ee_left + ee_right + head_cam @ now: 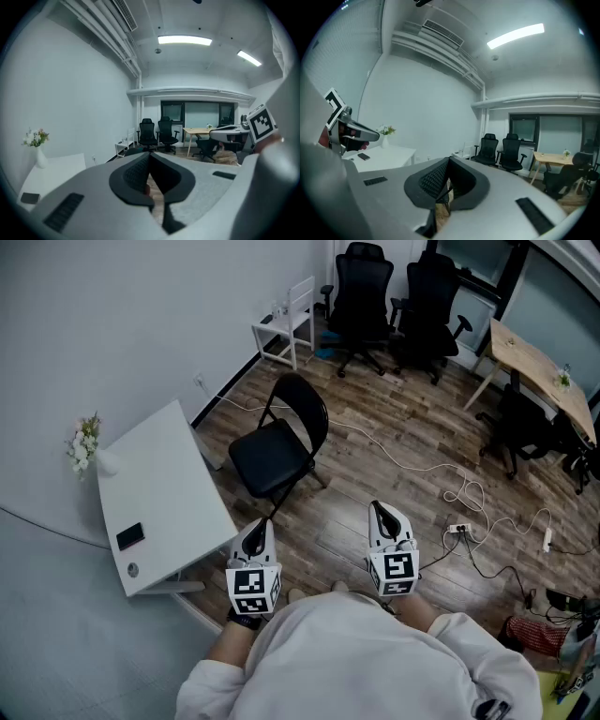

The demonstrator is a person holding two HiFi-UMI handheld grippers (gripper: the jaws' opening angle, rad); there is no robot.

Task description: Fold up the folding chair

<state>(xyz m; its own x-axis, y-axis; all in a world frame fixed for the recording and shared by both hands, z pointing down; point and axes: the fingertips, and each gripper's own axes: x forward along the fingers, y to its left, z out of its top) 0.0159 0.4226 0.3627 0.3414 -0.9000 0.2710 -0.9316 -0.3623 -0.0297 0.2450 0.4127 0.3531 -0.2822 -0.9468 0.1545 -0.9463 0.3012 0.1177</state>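
Folding chair (278,442), legs mostly unseen

Office room with wood-plank floor

Far ahead of the left gripper (257,529) and right gripper (382,514), two black swivel office chairs (361,287) stand by a dark window (197,115). A light wooden table (539,367) sits ahead and to the right of the right gripper. Just left of the left gripper is a white table (159,493) carrying a vase of flowers (86,446). Cables (469,498) trail over the floor (375,427) right of the right gripper. Strip lights (184,41) and an air vent (443,33) run overhead.
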